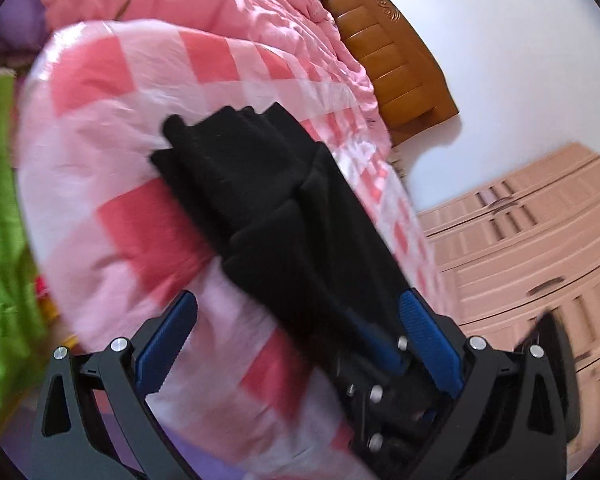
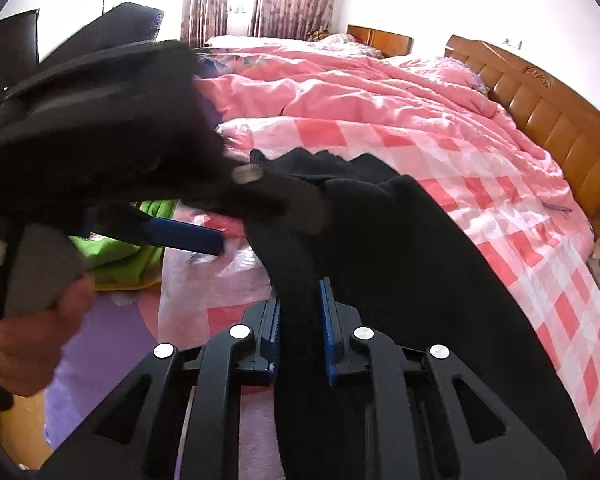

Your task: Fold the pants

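Black pants (image 1: 284,208) lie on the pink checked quilt (image 1: 112,128), running from the quilt's middle towards me. My left gripper (image 1: 296,320) is open, its blue pads wide apart, with the near end of the pants between them, against the right pad (image 1: 428,340). In the right wrist view my right gripper (image 2: 300,308) is shut on a fold of the pants (image 2: 400,240). The left gripper (image 2: 192,236) shows there at left, open, held in a hand. The view is motion-blurred.
A pink duvet (image 2: 340,92) covers the bed behind the quilt (image 2: 520,260). A wooden headboard (image 2: 540,112) stands at right. A pink wardrobe (image 1: 532,248) and a green cloth (image 1: 0,200) flank the bed. A purple mat (image 2: 96,344) lies on the floor.
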Motion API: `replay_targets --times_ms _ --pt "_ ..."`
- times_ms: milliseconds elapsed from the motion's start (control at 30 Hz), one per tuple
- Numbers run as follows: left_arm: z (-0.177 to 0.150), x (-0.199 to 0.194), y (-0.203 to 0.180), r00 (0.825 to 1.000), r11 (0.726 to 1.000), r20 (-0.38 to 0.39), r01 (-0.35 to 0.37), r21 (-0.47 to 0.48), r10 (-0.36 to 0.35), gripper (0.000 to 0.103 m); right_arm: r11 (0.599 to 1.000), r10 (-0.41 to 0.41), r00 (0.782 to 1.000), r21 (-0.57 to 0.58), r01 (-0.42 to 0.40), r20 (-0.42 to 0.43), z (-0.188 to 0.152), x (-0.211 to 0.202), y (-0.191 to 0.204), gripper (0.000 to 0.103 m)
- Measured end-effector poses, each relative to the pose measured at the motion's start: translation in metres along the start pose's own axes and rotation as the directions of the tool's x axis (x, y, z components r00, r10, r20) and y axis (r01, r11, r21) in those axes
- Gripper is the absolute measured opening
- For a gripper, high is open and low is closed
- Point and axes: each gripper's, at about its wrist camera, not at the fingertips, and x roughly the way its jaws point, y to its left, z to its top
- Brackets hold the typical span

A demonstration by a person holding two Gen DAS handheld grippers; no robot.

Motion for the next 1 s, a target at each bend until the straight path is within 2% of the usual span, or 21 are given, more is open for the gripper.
replay_targets --times_ms 200,267,367,400,433,467,500,533,633,767,867,967,1000 --pt "0.02 0.022 0.003 0.999 0.996 -0.003 0.053 -0.068 -0.053 0.1 1.0 0.005 1.0 0.017 -0.005 0.014 0.0 -0.003 -0.002 0.017" --pt "0.03 0.031 0.002 0.999 0.996 -0.001 0.04 -0.076 -0.04 0.093 1.0 0.009 1.0 0.021 -0.009 0.017 0.0 -0.005 -0.001 0.017" --pt "0.042 0.041 0.003 1.0 0.997 -0.013 -0.003 -0.08 0.002 0.074 0.998 0.037 0.999 0.047 -0.038 0.013 -0.001 -0.009 -0.004 0.019" --pt "0.044 0.043 0.002 1.0 0.997 -0.014 -0.025 -0.07 0.024 0.061 0.996 0.053 0.999 0.071 -0.054 0.012 -0.001 -0.012 -0.007 0.027" --pt "0.045 0.043 0.002 0.999 0.997 -0.013 -0.047 -0.059 0.046 0.049 0.994 0.063 0.998 0.088 -0.063 0.01 -0.002 -0.014 -0.01 0.044" --pt "0.045 0.041 0.003 0.998 0.997 -0.013 -0.064 -0.047 0.063 0.047 0.991 0.07 0.997 0.113 -0.071 0.02 -0.004 -0.02 -0.015 0.058" --pt "0.044 0.041 0.004 0.998 0.997 -0.012 -0.067 -0.034 0.066 0.043 0.989 0.065 0.997 0.133 -0.07 0.041 -0.006 -0.027 -0.02 0.084" --pt "0.044 0.04 0.004 0.997 0.997 -0.007 -0.078 -0.011 0.078 0.037 0.986 0.052 0.997 0.156 -0.061 0.062 -0.009 -0.035 -0.027 0.088" --pt "0.039 0.033 -0.004 0.994 0.991 0.029 -0.112 0.07 0.11 0.031 0.976 0.045 0.998 0.21 -0.052 0.04 -0.02 -0.047 -0.046 0.088" --pt "0.03 0.023 -0.036 0.98 0.961 0.117 -0.183 0.209 0.161 0.029 0.951 0.044 0.999 0.309 -0.032 -0.031 -0.05 -0.07 -0.072 0.088" --pt "0.019 0.013 -0.066 0.965 0.921 0.193 -0.23 0.313 0.176 0.029 0.936 0.078 0.992 0.349 -0.04 -0.097 -0.075 -0.075 -0.078 0.088" --pt "0.008 0.007 -0.097 0.953 0.88 0.254 -0.258 0.4 0.164 0.029 0.934 0.109 0.976 0.355 -0.036 -0.188 -0.098 -0.058 -0.075 0.091" --pt "0.005 0.005 -0.107 0.951 0.868 0.266 -0.261 0.423 0.157 0.029 0.946 0.085 0.983 0.324 -0.028 -0.164 -0.1 -0.058 -0.071 0.094"
